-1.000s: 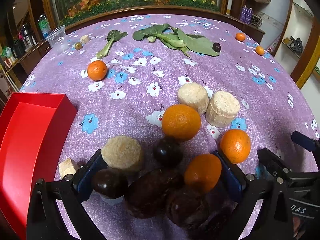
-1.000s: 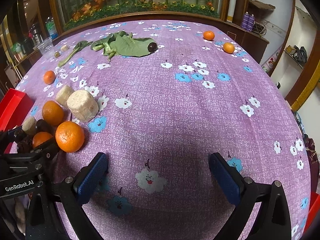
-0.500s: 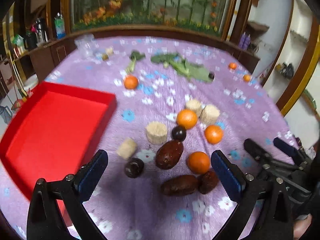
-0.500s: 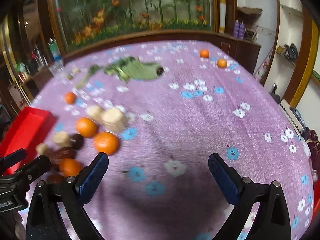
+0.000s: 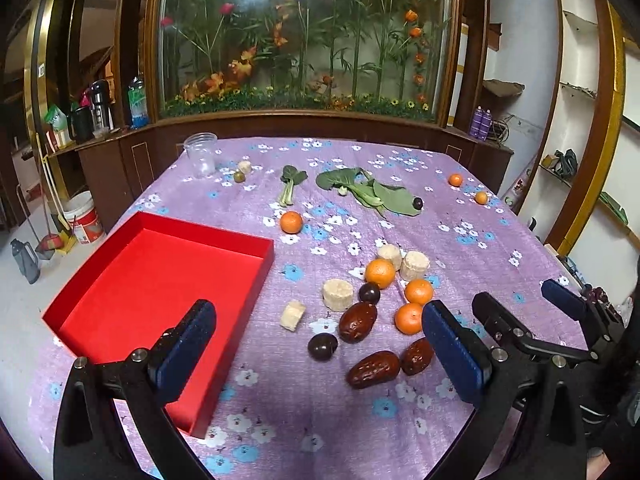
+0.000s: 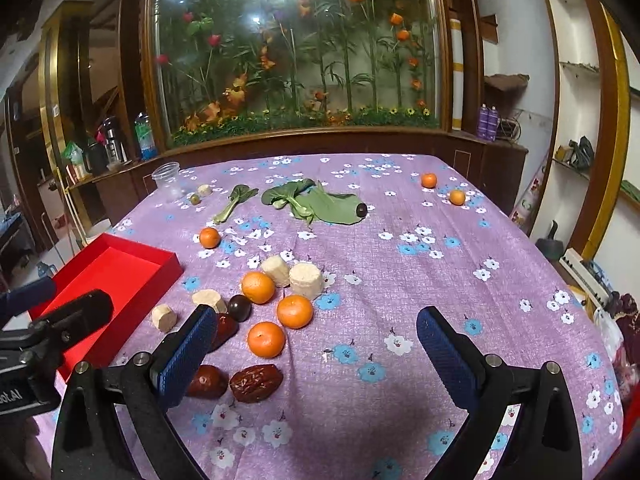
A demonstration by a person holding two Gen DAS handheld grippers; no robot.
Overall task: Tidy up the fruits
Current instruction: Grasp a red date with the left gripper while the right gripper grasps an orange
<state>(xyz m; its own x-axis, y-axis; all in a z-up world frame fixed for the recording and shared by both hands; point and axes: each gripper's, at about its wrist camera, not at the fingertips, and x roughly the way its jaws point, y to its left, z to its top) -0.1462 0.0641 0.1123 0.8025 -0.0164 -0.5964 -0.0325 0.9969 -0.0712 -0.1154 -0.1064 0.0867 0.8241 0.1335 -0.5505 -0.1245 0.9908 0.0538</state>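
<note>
A pile of fruit lies mid-table on the purple flowered cloth: oranges, red dates, dark plums and beige corn pieces. The empty red tray sits to the left of the pile. My left gripper is open, raised above the near fruit, holding nothing. My right gripper is open above the cloth to the right of the pile, also holding nothing.
Leafy greens with a dark plum, a lone orange, two small oranges at far right, and a clear plastic cup lie farther back. A wooden cabinet and glass plant display stand behind the table.
Both grippers have risen and pulled back from the table, so the fruit pile looks smaller and the whole red tray is in view. Both stayed open.
</note>
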